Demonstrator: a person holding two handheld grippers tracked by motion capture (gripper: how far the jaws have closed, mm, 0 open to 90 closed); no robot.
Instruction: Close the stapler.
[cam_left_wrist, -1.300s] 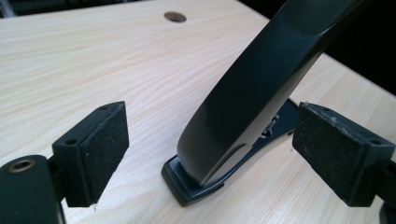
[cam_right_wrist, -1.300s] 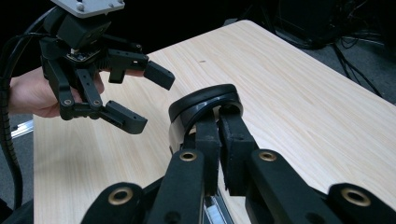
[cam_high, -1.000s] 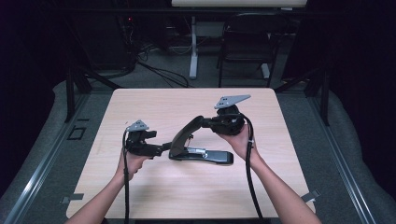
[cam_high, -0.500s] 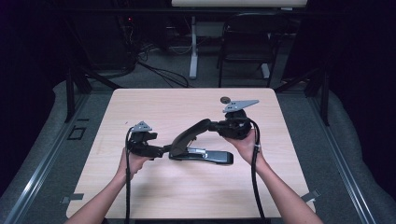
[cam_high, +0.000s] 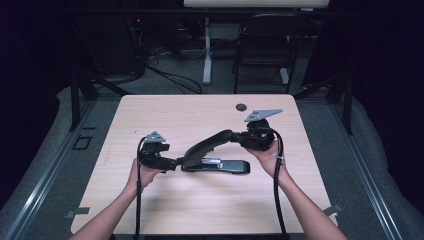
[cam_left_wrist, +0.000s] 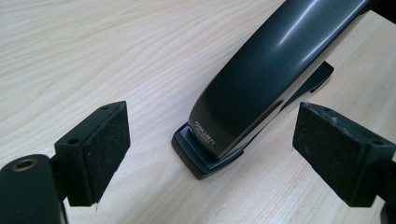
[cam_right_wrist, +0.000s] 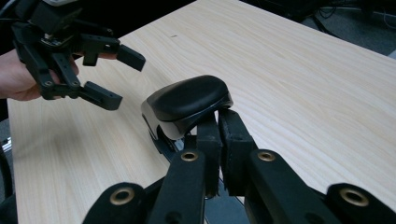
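Note:
A big black stapler (cam_high: 215, 156) lies on the wooden table (cam_high: 175, 210), with its base flat and its top arm (cam_high: 207, 145) swung up to the right. My right gripper (cam_high: 243, 138) is shut on the raised tip of that arm (cam_right_wrist: 187, 100), its jaws (cam_right_wrist: 218, 120) pinched together just under the rounded cap. At the stapler's low left end (cam_left_wrist: 210, 149), my left gripper (cam_high: 173, 163) stands open. Its two pads (cam_left_wrist: 100, 140) sit either side of that end without touching it. The right gripper view also has the left gripper (cam_right_wrist: 119, 77) open.
A small dark grommet hole (cam_high: 241, 107) sits near the table's far edge. Behind the table stand a black chair (cam_high: 265, 45) and a white table leg (cam_high: 206, 55), with cables on the floor. Bare wood surrounds the stapler on all sides.
My right gripper has moved right and a little down with the stapler's arm, which now slopes less steeply. The left gripper has stayed in place.

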